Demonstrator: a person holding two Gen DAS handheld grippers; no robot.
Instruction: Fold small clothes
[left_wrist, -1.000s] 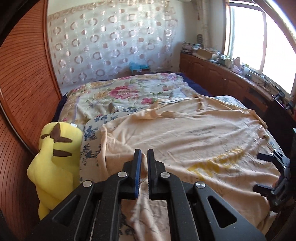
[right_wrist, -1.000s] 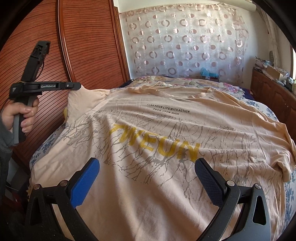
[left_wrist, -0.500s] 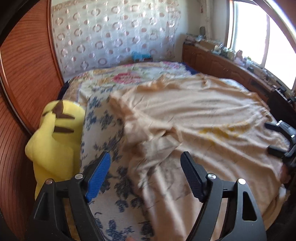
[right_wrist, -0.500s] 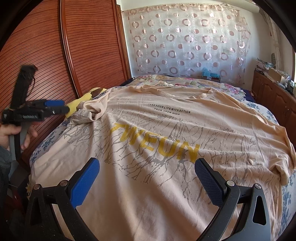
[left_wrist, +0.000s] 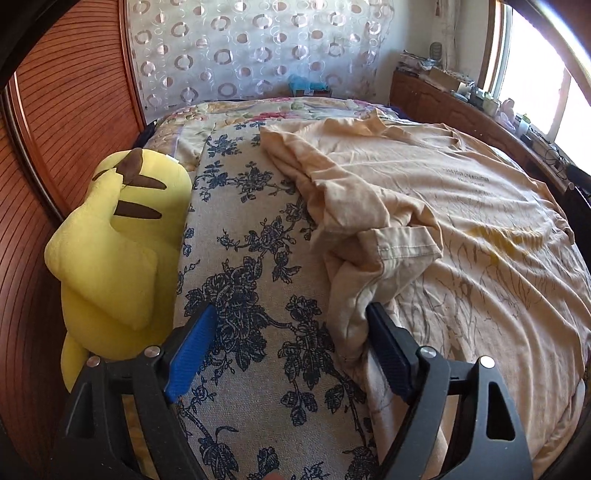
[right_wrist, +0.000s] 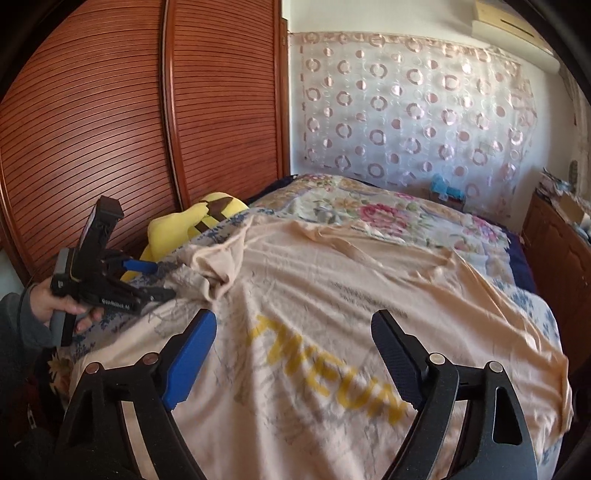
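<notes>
T-shirt (left_wrist: 461, 206) spread on bed (left_wrist: 243, 258); plush toy (left_wrist: 118, 236) left, against wardrobe (right_wrist: 110, 110).

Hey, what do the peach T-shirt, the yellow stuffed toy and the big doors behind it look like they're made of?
The peach T-shirt looks like thin, matte cotton-type jersey: it creases softly and shows a stitched sleeve hem. The yellow stuffed toy looks like short-pile plush, fuzzy and without shine. The doors look like reddish-brown wood or wood-look panels with fine horizontal ribs and a slight sheen; real wood or laminate, I cannot tell.
</notes>
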